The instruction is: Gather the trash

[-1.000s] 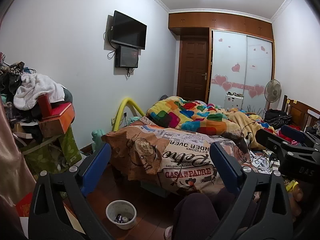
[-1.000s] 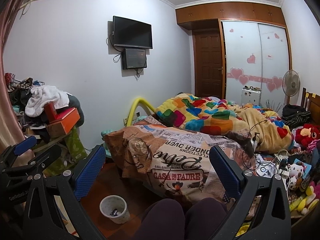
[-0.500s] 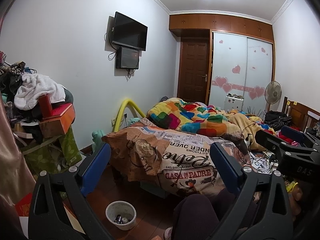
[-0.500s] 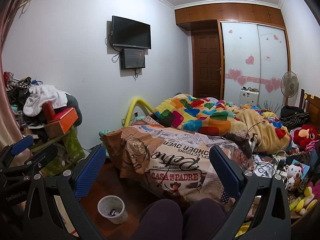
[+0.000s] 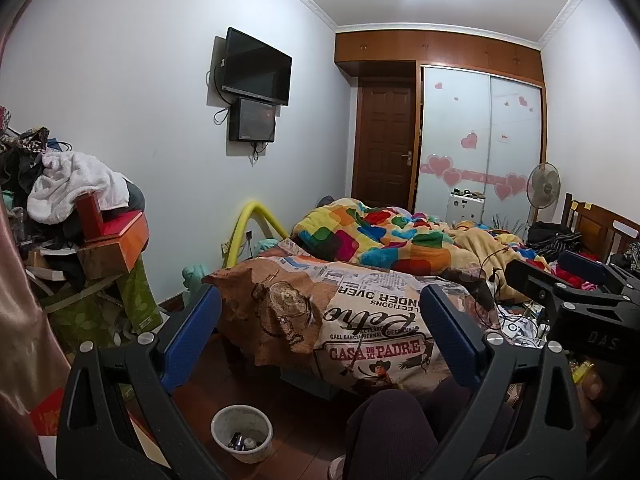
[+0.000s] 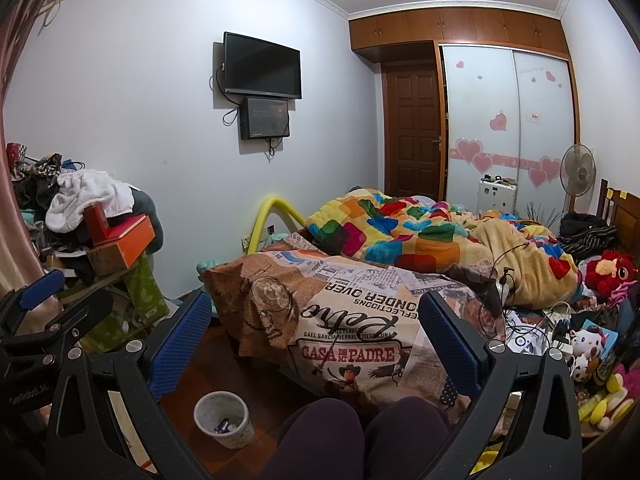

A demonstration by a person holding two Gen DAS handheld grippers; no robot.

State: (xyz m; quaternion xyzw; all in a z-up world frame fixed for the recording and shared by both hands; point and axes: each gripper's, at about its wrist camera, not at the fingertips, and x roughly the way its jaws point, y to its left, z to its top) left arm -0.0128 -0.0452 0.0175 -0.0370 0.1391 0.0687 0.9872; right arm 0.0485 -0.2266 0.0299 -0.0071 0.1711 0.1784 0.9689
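A small white trash bin (image 5: 242, 433) stands on the dark wood floor below and left of the bed, with a few small items inside; it also shows in the right wrist view (image 6: 223, 419). My left gripper (image 5: 320, 332) is open and empty, held up facing the bed. My right gripper (image 6: 314, 330) is open and empty too, beside it; it also shows at the right edge of the left wrist view (image 5: 560, 280). The left gripper shows at the left edge of the right wrist view (image 6: 48, 300). Both are well above the bin.
A bed (image 5: 372, 320) with a printed cover and a colourful quilt (image 5: 384, 236) fills the middle. A pile of clothes and boxes (image 5: 80, 220) stands at the left. Cables, toys and clutter (image 6: 580, 340) lie at the right. My knees (image 6: 360, 436) are at the bottom.
Both grippers have shifted only slightly; the right wrist view has drifted a little to the right and up. Nothing was taken hold of or let go.
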